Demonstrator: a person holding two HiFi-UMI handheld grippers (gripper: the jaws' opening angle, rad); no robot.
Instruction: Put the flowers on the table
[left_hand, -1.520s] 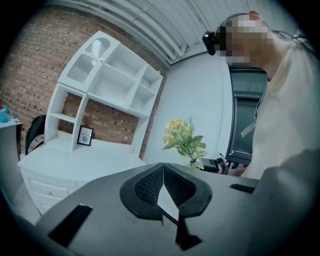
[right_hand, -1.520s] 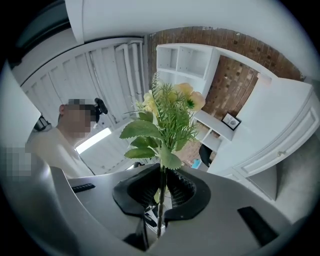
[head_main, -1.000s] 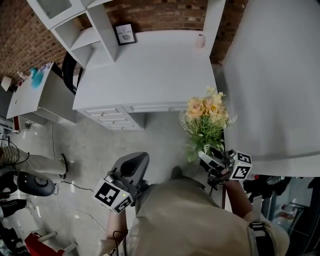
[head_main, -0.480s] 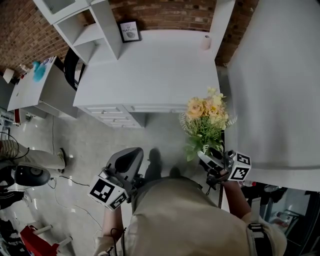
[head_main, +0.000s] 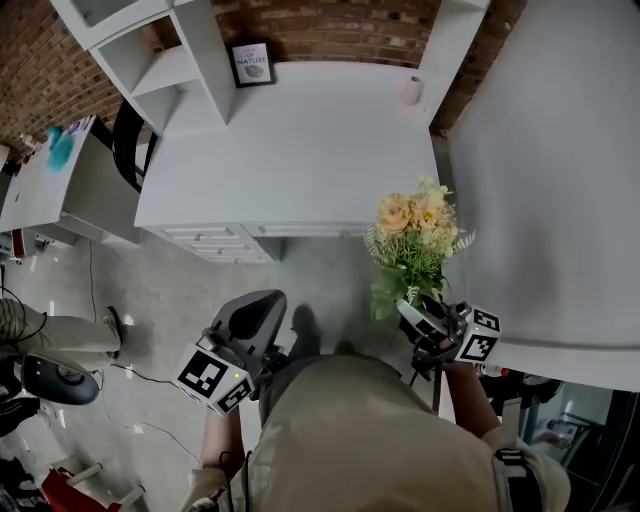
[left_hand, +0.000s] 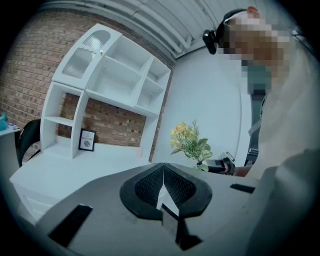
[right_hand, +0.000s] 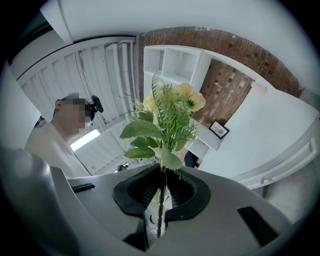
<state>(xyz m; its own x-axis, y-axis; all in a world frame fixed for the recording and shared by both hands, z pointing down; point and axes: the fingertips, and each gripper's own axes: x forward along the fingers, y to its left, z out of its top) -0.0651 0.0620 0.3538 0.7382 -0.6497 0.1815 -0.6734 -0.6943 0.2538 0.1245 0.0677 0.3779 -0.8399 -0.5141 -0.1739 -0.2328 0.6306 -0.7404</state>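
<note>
A bunch of yellow and peach flowers (head_main: 415, 235) with green leaves stands upright in my right gripper (head_main: 427, 320), which is shut on the thin stem. In the right gripper view the stem runs between the pads (right_hand: 172, 190) and the flowers (right_hand: 167, 117) rise above them. The flowers hang over the floor, just off the front right corner of the white table (head_main: 290, 140). My left gripper (head_main: 255, 318) is low at the left, shut and empty, its pads (left_hand: 150, 186) closed together; the flowers (left_hand: 189, 142) show beyond it.
On the table's far edge stand a framed picture (head_main: 252, 63) and a small pink cup (head_main: 411, 90), with a white shelf unit (head_main: 170, 60) at its left. Drawers (head_main: 215, 240) sit under the table's front. A white wall panel (head_main: 550, 170) is close on the right. A black chair (head_main: 125, 140) stands left.
The view has shifted a little and the table sits slightly further left in it. The right gripper still holds the flowers upright in much the same place; the left gripper barely moved.
</note>
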